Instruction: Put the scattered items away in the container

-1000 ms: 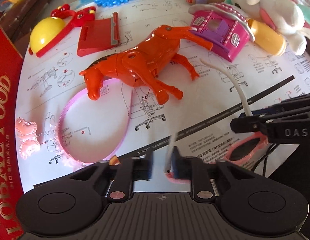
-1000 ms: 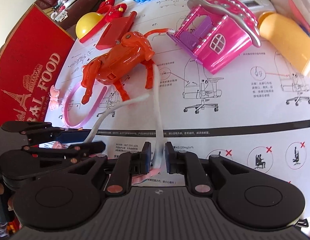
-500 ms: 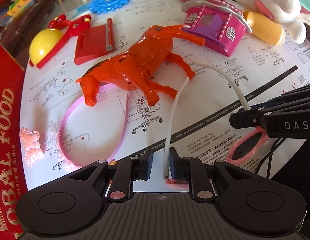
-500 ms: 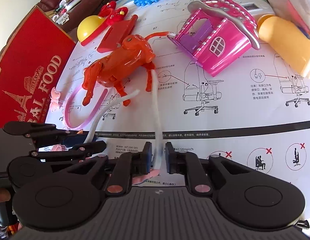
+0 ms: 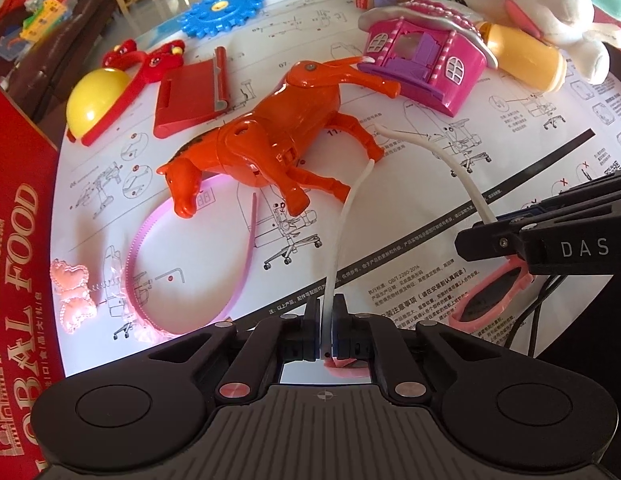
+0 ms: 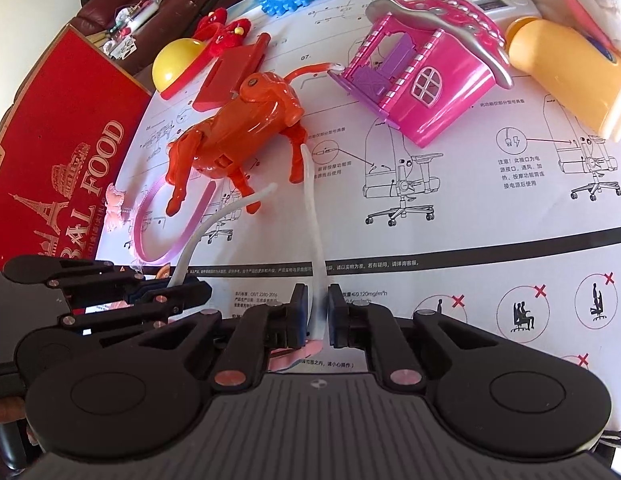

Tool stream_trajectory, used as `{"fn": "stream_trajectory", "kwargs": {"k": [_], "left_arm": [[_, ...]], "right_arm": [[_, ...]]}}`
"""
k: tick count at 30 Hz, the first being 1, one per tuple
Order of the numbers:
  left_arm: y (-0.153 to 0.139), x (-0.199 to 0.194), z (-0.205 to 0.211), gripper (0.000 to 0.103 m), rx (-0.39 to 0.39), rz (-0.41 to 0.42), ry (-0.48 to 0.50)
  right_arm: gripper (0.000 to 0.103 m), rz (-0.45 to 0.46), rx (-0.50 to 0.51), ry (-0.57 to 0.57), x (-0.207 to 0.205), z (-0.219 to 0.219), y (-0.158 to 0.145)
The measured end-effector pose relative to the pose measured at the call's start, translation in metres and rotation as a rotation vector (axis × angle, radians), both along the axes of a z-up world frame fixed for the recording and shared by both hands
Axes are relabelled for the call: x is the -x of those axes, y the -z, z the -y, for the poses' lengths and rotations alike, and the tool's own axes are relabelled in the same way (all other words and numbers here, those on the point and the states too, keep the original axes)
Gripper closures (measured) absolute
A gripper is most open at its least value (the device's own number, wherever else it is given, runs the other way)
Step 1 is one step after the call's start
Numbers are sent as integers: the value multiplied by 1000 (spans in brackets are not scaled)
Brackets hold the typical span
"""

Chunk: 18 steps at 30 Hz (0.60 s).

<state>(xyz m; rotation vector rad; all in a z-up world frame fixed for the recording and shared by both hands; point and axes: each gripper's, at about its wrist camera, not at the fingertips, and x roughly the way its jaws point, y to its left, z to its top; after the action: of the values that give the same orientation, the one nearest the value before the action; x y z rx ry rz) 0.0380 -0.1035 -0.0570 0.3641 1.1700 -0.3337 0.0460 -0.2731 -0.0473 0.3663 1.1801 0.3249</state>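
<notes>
The left gripper [image 5: 325, 320] is closed on one white arm [image 5: 342, 232] of a pair of pink sunglasses [image 5: 490, 292]; the thin arm is pinched between the pads and rises toward twelve o'clock in the left wrist view. A second ago a gap was still seen beside the arm there, and that gap is now gone. The right gripper [image 6: 315, 312] is closed on the other white arm [image 6: 314, 216], which runs up from its pads toward the orange toy horse [image 6: 238, 136]. Its fingers were set slightly wider a second ago and have been drawn in since.

The pink frame of the sunglasses is seen under the right gripper at about three o'clock in the left wrist view, over the printed paper sheet [image 5: 430, 208]. Both arms are now spread wider apart than a second ago, when only a blurred stub was seen at the left pads.

The horse lies on its side near the middle of the sheet, with a pink headband [image 5: 246, 236] partly under its head. A pink toy house [image 6: 426, 80] is placed at one o'clock in the right wrist view. The red box [image 6: 58, 168] stands at the sheet's edge at nine o'clock. The other toys are unmoved.
</notes>
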Motion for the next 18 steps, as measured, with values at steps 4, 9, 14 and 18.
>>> {"fn": "stream_trajectory", "kwargs": {"k": [4,9,14,18], "left_arm": [[-5,3,-2,103,17,6,-2],[-18,8,-10,103,63,20,-8],[-30,11,-21,102,129,22,-28],[-40,14,-29,102,162,33,-41]], "right_arm": [[93,15,9,-11,3,-2,-6],[93,43,16,-18,9,-4,-18],[93,76,18,-22,13,-6,-31],[93,97,9,-25,15,-7,-42]]}}
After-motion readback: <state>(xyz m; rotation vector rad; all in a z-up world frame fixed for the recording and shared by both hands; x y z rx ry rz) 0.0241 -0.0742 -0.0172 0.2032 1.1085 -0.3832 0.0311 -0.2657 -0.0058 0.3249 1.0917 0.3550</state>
